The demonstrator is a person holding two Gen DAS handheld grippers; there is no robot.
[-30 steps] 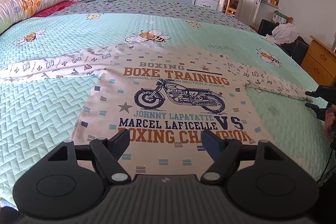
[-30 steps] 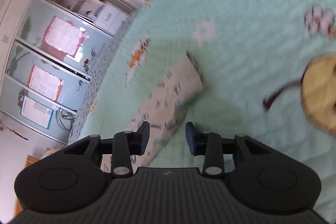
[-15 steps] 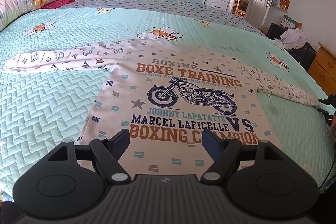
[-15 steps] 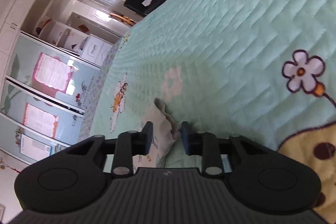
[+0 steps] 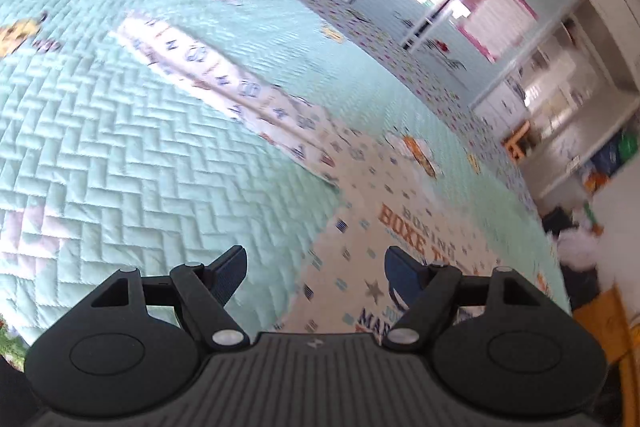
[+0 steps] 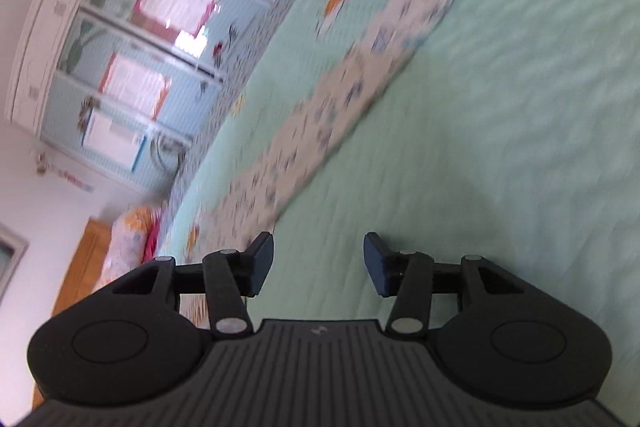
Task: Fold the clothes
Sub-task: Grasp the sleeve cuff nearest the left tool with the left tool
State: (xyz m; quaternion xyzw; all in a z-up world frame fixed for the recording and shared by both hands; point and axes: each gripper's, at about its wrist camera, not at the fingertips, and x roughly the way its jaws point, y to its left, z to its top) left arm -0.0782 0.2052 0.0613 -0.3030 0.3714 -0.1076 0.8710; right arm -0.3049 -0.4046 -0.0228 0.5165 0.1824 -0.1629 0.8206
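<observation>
On the bed point(image 5: 120, 187), with its mint quilt, our shirt point(image 5: 400, 227) lies flat, print up, both sleeves spread out sideways. We judge the sleeve-folding step is starting. Our left tongs point(image 5: 316, 271) stand wide apart and empty over the shirt's side edge; the left sleeve point(image 5: 224, 75) runs long and straight away from the body. Our right tongs point(image 6: 319, 259) are opening with nothing between them, and the right sleeve point(image 6: 340, 99) stretches away ahead. Next, each sleeve end needs pinching and carrying inward across the chest.
</observation>
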